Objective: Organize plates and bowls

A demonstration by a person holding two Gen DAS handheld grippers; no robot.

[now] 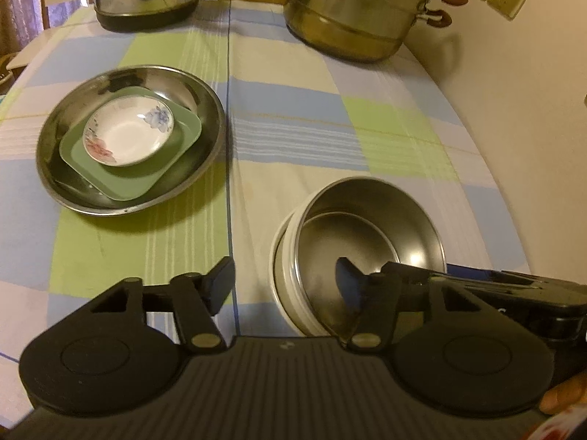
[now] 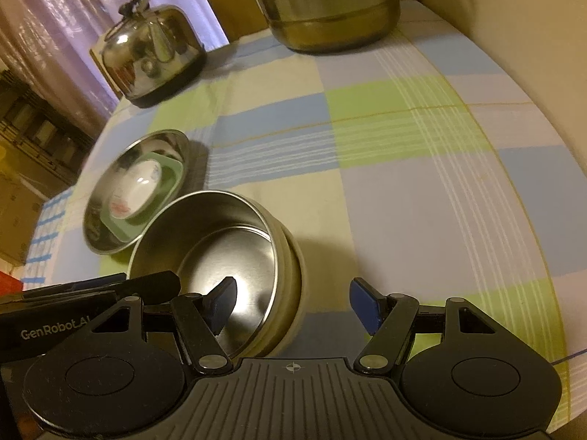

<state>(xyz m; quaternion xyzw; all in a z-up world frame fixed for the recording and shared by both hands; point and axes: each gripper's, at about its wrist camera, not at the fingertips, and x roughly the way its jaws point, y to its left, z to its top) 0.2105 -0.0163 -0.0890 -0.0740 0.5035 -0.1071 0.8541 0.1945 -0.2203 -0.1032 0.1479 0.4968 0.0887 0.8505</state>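
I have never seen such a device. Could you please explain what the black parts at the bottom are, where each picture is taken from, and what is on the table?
A person holds one two-finger gripper in each hand; each carries a camera looking along its fingers. The left gripper and right gripper both straddle the rim of the steel bowl, which sits nested in a white bowl. Their pads are not pressing, so nothing is held. On the checked tablecloth a steel plate holds a green plate and a flowered saucer. Behind stand a kettle and a steamer pot.
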